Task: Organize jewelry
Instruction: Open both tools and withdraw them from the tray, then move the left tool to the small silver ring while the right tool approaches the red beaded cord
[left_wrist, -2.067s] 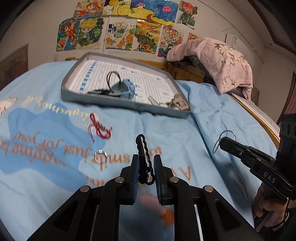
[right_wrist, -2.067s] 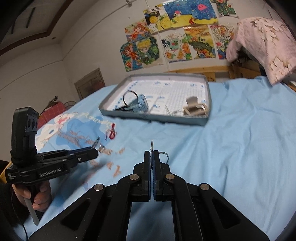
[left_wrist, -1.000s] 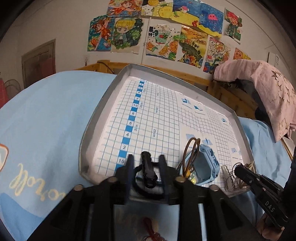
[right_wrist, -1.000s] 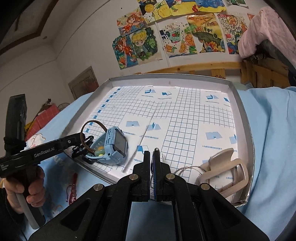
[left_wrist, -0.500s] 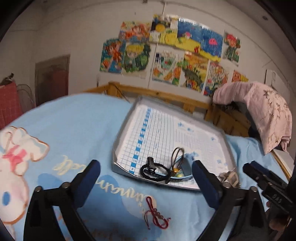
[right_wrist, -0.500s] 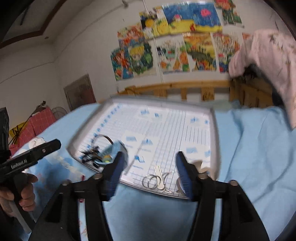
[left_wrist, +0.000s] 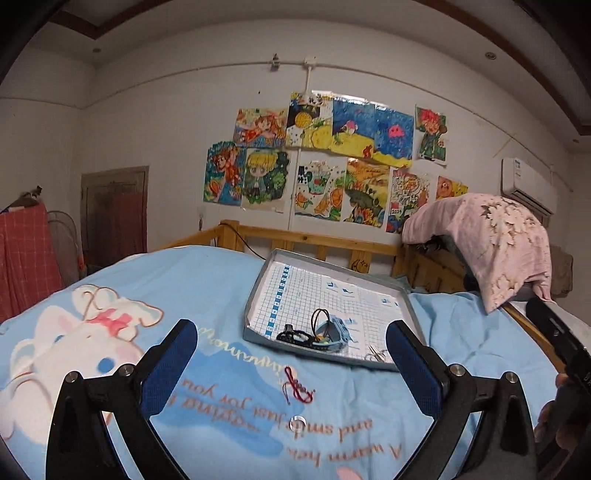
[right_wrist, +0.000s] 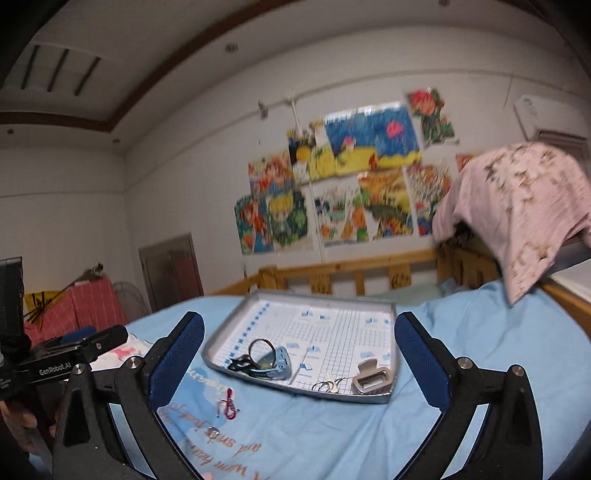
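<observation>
A grey tray (left_wrist: 258, 291) (right_wrist: 369, 399) with a grid-paper lining lies on the blue bedsheet. In it lie a black chain bracelet (left_wrist: 291, 336) (right_wrist: 240, 363), a blue watch (left_wrist: 334, 332) (right_wrist: 279, 365), a thin wire ring (left_wrist: 375, 355) (right_wrist: 325, 387) and a beige hair clip (right_wrist: 371, 376). A red cord bracelet (left_wrist: 298, 386) (right_wrist: 229, 402) and a silver ring (left_wrist: 297, 423) (right_wrist: 213, 431) lie on the sheet in front of the tray. My left gripper (left_wrist: 291, 365) and my right gripper (right_wrist: 299, 363) are both wide open and empty, held back from the tray.
A wooden bed rail (left_wrist: 317, 240) runs behind the tray under a wall of drawings. A pink blanket (left_wrist: 495, 243) hangs over the rail at the right. The other gripper shows at the right edge of the left wrist view (left_wrist: 554, 332) and the left edge of the right wrist view (right_wrist: 55, 358).
Both grippers let go over the tray, the left of the black chain bracelet and the right of the wire ring. Both opened wide and pulled back and up from the tray.
</observation>
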